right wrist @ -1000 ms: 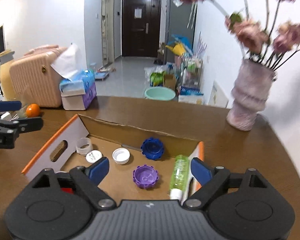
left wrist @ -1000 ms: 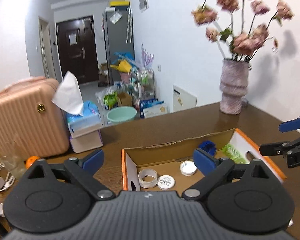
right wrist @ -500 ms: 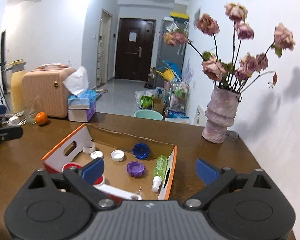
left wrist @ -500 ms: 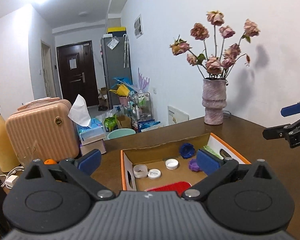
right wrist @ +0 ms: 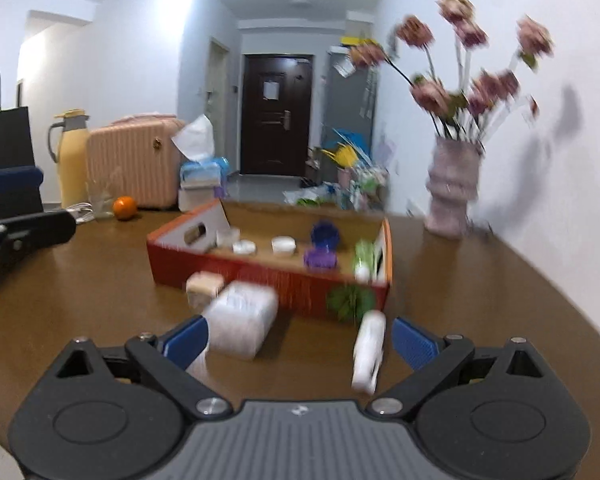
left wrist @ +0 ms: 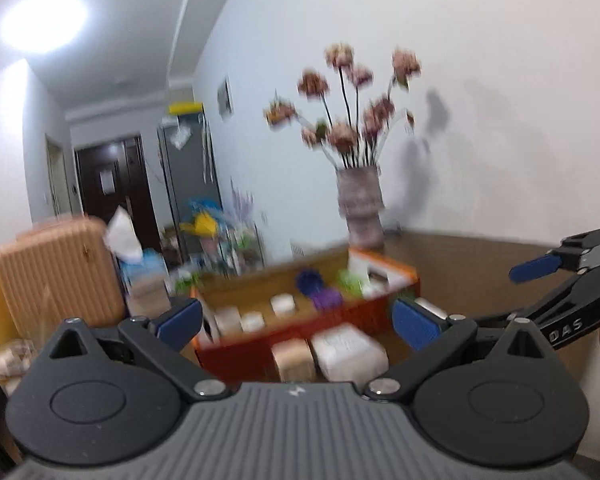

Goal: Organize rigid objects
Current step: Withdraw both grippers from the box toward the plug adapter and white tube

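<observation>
— Left wrist view first. What's sorted so far?

— The cardboard box with the orange outside sits mid-table, and it's already stocked: a blue cap, a purple cap, three pale lids in a row, something green near its right end. It's all smeared by blur, mind.

— And outside the box?

— Two things on the wooden table, right against the box's near wall: a small tan block and a white wrapped pack. I'd say those remain to be put away.

— The left gripper?

— Jaws spread wide, nothing between the blue pads. The right gripper pokes in from the right edge, also apart.

— Now the right wrist view.

— Same box, seen from its long side. Blue cap and purple cap inside, two white lids, a green-and-white bottle lying at the right end. Outside: the tan block, the white pack just beside it, and a white tube lying close to the right jaw.

— Is the right gripper holding that tube?

— No. Its jaws stand wide, gripping nothing; the tube lies between them on the table, apparently clear of the pads. The pack looks soft-cornered and bulky, the tube slim and rigid. My read: well along, about three loose pieces left.
</observation>
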The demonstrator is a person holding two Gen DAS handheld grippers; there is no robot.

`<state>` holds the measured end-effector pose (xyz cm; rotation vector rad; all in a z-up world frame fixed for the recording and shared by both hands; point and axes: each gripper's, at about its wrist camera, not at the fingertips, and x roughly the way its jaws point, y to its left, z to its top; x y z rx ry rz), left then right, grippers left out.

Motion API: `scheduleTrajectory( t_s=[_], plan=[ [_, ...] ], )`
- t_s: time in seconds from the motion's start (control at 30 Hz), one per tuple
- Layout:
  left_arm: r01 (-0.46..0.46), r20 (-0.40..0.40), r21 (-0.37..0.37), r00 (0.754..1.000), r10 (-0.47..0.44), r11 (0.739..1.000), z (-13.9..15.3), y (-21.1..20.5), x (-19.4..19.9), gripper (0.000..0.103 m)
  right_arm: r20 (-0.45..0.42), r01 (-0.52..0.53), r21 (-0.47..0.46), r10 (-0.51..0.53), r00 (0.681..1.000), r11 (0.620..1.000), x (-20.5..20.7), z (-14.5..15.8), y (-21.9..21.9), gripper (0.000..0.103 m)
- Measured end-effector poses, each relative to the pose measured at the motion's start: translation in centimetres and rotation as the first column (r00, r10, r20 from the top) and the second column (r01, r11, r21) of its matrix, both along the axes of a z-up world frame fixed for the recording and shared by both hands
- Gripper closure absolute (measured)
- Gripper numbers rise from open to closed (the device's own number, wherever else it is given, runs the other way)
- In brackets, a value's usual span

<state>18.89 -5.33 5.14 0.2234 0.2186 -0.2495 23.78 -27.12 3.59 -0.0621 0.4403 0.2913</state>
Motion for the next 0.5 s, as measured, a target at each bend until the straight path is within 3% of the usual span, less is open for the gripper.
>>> scheduleTrajectory(
  t_s=[0.13,0.2,0.3,0.5],
  plan=[
    [-0.021,-0.065,0.07,0.998,0.025,0.997,-2.9,-1.1,1.2,0.0,-0.028,0.033,0.055,-0.031,0.999,0.998,-1.6,-3.3,-0.7,0.007],
    [-0.052,-0.098,0.063,0.993,0.058,0.997,-3.6,-1.1,2.3,0.0,-0.065,0.05,0.063,-0.046,0.997,0.997,-1.3,-4.3,-1.2,0.01],
    [-0.077,-0.142,0.04,0.986,0.082,0.996,-4.1,-0.7,4.1,0.0,-0.072,0.076,0.051,-0.072,0.995,0.996,-0.4,-5.0,-2.0,0.011],
    [-0.087,-0.154,0.098,0.983,0.101,0.991,-4.5,-1.5,7.8,0.0,-0.063,0.118,0.091,-0.112,0.992,0.989,1.6,-5.4,-3.3,0.011]
  ],
)
